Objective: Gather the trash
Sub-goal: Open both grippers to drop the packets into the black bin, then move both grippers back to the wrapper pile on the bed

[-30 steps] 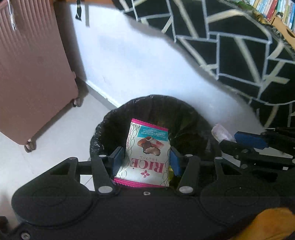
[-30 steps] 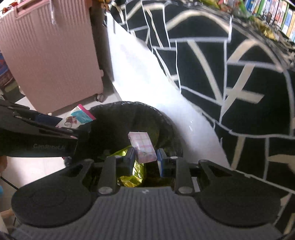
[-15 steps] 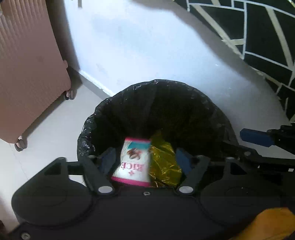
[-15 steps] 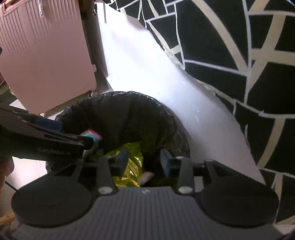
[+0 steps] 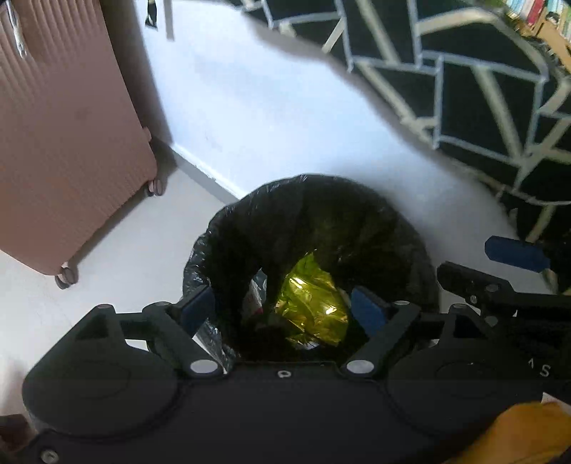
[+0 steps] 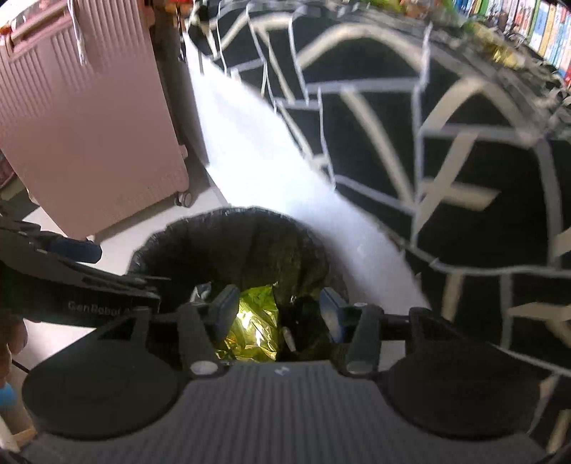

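From the left wrist we see our left claw [image 5: 283, 308], its jaws just spread apart and empty, above the black-lined bin [image 5: 307, 228], the gold wrapper [image 5: 314, 303] lying below. From the right wrist, our right claw [image 6: 276, 307], likewise just opened and empty, hangs over the same gold wrapper [image 6: 255, 328] in the bin [image 6: 232, 246].

We read this as home, likely bedroom or living room. We see pink ribbed suitcase [image 6: 89, 117] on wheels parked against white wall [image 5: 257, 107]; small bin with black liner [image 5: 314, 221] on pale tiled floor [image 5: 117, 250]; black fabric with pale geometric lines [image 6: 446, 160] draped beside it; row of books [image 6: 528, 25] on shelf at top right.
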Motion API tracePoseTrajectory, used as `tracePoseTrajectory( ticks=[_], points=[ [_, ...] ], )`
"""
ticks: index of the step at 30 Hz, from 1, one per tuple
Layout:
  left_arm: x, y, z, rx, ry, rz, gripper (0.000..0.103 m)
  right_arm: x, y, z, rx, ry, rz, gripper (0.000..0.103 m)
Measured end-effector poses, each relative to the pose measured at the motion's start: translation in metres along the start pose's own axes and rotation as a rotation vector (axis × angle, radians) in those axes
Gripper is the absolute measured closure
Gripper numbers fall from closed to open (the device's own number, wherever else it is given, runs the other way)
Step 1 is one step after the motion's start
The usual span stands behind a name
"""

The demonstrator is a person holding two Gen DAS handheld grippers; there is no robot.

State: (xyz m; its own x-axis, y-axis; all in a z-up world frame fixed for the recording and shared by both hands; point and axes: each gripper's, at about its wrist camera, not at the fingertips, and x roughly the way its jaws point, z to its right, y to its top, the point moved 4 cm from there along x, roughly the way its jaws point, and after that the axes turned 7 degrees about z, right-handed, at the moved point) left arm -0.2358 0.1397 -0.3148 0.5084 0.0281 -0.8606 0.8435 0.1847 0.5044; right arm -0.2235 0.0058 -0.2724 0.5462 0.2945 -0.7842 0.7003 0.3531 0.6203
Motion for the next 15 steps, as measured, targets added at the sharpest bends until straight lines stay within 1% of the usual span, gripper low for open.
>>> tracePoseTrajectory(
  ticks=[7, 11, 15],
  points=[
    [-0.075, 0.034, 0.014, 0.007, -0.011, 0.041, 0.017, -0.064, 0.036, 0.01, 0.035, -0.013, 0.038, 0.036],
    [-0.115, 0.063, 0.025, 0.024, -0.04, 0.112, 0.016, -0.106, 0.061, 0.021, 0.065, -0.05, 0.086, 0.035],
    [-0.147, 0.105, 0.042, 0.071, -0.085, 0.198, 0.016, -0.142, 0.088, 0.043, 0.119, -0.118, 0.144, 0.033]
  ],
)
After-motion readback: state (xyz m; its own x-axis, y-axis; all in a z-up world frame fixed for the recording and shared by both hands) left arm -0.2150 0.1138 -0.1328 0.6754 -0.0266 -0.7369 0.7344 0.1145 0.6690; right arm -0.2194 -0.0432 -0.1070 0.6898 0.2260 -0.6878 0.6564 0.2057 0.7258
